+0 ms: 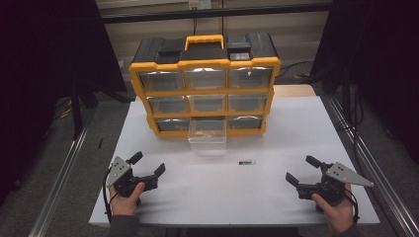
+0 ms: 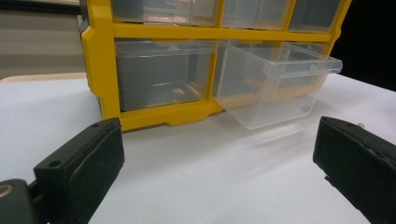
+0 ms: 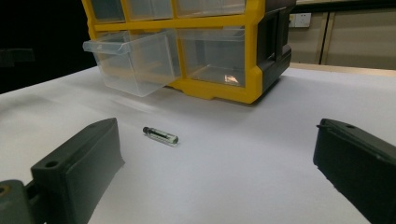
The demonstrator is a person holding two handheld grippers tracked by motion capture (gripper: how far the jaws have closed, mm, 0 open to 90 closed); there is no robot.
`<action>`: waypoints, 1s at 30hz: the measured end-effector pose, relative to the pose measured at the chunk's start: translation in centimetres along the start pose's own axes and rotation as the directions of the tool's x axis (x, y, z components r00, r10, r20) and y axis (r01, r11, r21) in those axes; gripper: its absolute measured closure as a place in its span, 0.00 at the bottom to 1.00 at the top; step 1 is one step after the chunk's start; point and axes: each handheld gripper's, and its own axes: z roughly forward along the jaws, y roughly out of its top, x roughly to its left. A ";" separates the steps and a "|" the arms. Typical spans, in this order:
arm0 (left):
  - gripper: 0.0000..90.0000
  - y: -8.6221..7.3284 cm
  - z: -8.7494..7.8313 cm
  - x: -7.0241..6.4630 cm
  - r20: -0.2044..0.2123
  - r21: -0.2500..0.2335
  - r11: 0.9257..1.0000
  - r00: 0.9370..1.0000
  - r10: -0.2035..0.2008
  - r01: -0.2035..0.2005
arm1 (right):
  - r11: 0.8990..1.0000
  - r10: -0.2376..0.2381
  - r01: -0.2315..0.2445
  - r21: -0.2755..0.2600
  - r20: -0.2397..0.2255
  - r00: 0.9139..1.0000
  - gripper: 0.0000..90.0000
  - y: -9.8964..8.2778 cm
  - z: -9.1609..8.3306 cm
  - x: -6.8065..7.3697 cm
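A yellow and black drawer cabinet point(image 1: 204, 89) stands at the back of the white table point(image 1: 276, 128). Its bottom middle clear drawer point(image 1: 207, 134) is pulled out; the same drawer point(image 2: 275, 86) shows in the left gripper view and again point(image 3: 133, 56) in the right gripper view. A small clear vial with a dark cap point(image 1: 246, 162) lies on the table in front of the cabinet, and the vial point(image 3: 160, 136) lies ahead of my right gripper's jaws. My left gripper point(image 1: 147, 165) rests open at the front left with nothing between its jaws. My right gripper point(image 1: 300, 169) rests open at the front right, empty.
The cabinet holds several clear drawers in three rows, with a yellow handle point(image 1: 204, 41) on top. Metal rails point(image 1: 365, 163) run along both sides of the table. Bare white tabletop lies between the two grippers.
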 end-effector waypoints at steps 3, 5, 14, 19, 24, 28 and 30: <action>0.02 0.0 0.0 -0.2 -0.003 -0.010 1.000 1.000 -0.021 0.021 | 1.000 -0.001 0.001 0.009 -0.006 1.000 0.00 0.1 0.2 0.1; 0.02 0.0 0.0 -0.1 0.006 -0.007 1.000 1.000 -0.008 0.008 | 1.000 -0.001 0.001 0.011 -0.005 1.000 0.00 0.2 0.4 0.2; 0.02 0.0 0.0 -0.1 0.006 0.003 1.000 1.000 0.001 -0.001 | 0.999 -0.009 0.011 0.050 -0.033 0.999 0.00 0.6 1.5 0.4; 0.02 0.0 0.0 -0.1 0.006 0.002 1.000 1.000 0.001 -0.001 | 0.998 -0.009 0.013 0.064 -0.049 0.999 0.01 0.7 2.0 0.3; 0.02 0.0 0.1 -0.1 0.009 0.002 1.000 1.000 0.002 -0.002 | 0.998 -0.014 0.017 0.065 -0.050 0.999 0.01 0.6 2.0 0.4; 0.02 0.0 0.1 -0.1 0.006 0.001 1.000 1.000 0.001 -0.001 | 0.998 -0.018 0.021 0.061 -0.047 0.999 0.01 0.5 1.9 0.4; 0.02 0.0 0.2 -0.2 0.006 -0.008 1.000 1.000 -0.011 0.011 | 0.998 -0.012 0.016 0.066 -0.051 0.999 0.01 0.5 1.9 0.4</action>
